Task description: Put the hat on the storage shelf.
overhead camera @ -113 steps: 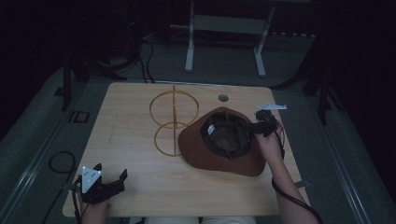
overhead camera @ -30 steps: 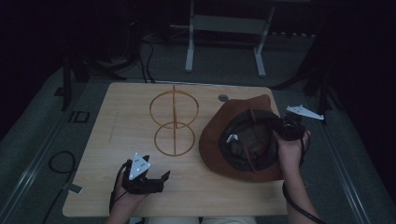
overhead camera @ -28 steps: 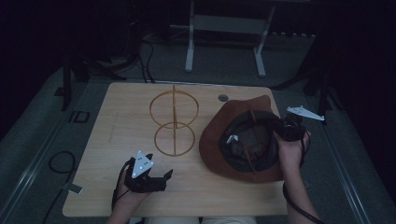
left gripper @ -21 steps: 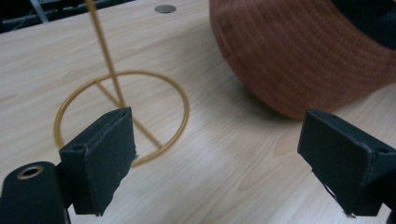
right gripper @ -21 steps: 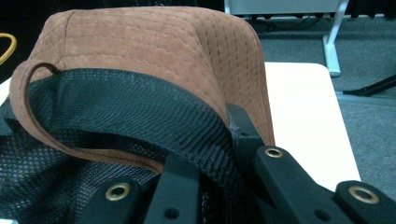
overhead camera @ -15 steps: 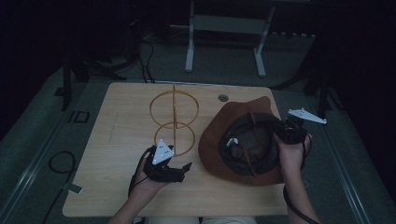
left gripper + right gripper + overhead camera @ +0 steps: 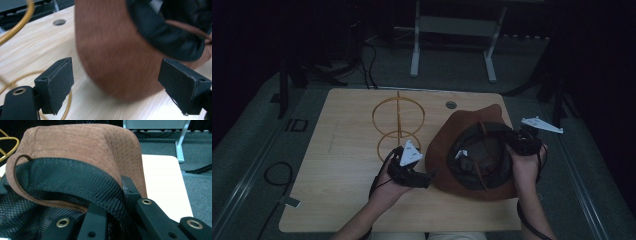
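Hat, brown, one — right half of table

Hat [image 7: 447, 150]: one, brown suede-like outside, black mesh lining, lying crown-down and open side up on the wooden table [image 7: 342, 150]. Inside it I see a thin brown strap and a small white tag; nothing else that I can make out.

Grippers: two. My right gripper [image 7: 517, 142] pinches the hat's edge at its right side; in the right gripper view its jaws are closed on brim and lining [image 7: 110, 192]. My left gripper [image 7: 424, 179] sits just beside the hat's left edge, jaws spread wide, the brim between them but untouched in the left gripper view.

Wire stand [image 7: 398, 125]: one, yellow, two rings on an upright rod, left of the hat.

Table hole [image 7: 451, 105]: one, near the far edge.
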{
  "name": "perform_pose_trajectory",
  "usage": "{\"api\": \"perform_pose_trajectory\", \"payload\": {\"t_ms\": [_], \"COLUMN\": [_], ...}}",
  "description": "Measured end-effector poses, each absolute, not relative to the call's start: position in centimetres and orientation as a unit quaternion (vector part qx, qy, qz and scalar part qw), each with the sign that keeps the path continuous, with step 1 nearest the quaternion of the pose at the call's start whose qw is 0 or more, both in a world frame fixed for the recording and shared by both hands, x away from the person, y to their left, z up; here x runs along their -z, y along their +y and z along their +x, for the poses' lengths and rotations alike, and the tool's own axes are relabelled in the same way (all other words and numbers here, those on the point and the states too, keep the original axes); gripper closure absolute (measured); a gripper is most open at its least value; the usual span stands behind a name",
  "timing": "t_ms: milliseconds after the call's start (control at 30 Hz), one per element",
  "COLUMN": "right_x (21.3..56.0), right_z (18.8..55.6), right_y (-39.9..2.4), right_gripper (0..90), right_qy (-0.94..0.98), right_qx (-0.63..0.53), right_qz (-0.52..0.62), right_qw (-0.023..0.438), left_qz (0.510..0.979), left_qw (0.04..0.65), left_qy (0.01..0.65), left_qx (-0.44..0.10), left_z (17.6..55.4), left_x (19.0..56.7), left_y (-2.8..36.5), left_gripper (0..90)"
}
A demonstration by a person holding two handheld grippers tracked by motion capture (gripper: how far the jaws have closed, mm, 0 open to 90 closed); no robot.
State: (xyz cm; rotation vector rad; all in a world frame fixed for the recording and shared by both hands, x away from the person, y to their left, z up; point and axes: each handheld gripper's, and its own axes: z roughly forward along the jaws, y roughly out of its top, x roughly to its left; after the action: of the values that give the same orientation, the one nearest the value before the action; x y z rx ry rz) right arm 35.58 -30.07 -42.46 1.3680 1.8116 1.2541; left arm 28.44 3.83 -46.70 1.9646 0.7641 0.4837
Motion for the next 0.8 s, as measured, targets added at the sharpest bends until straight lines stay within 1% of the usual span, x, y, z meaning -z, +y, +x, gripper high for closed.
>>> {"api": "perform_pose_trajectory", "payload": {"t_ms": [67, 400, 700, 800], "right_x": [42.5, 42.4, 42.2, 42.1], "right_z": [35.6, 35.5, 35.3, 35.2], "right_y": [-30.0, -29.8, -29.6, -29.5], "right_gripper": [84.2, 84.2, 84.2, 84.2], "right_qy": [0.673, 0.678, 0.680, 0.684], "right_qx": [-0.466, -0.468, -0.471, -0.472], "right_qz": [0.507, 0.501, 0.496, 0.492], "right_qw": [0.269, 0.265, 0.263, 0.260], "left_qz": [0.805, 0.813, 0.812, 0.808], "left_qw": [0.470, 0.461, 0.416, 0.408], "left_qy": [0.304, 0.292, 0.337, 0.351], "left_qx": [-0.193, -0.202, -0.231, -0.239], "left_z": [29.2, 31.6, 34.0, 34.6], "left_x": [46.2, 44.6, 44.6, 44.8], "left_y": [2.1, -1.9, -5.0, -5.4], "left_gripper": [14.2, 14.3, 15.5, 18.0]}}
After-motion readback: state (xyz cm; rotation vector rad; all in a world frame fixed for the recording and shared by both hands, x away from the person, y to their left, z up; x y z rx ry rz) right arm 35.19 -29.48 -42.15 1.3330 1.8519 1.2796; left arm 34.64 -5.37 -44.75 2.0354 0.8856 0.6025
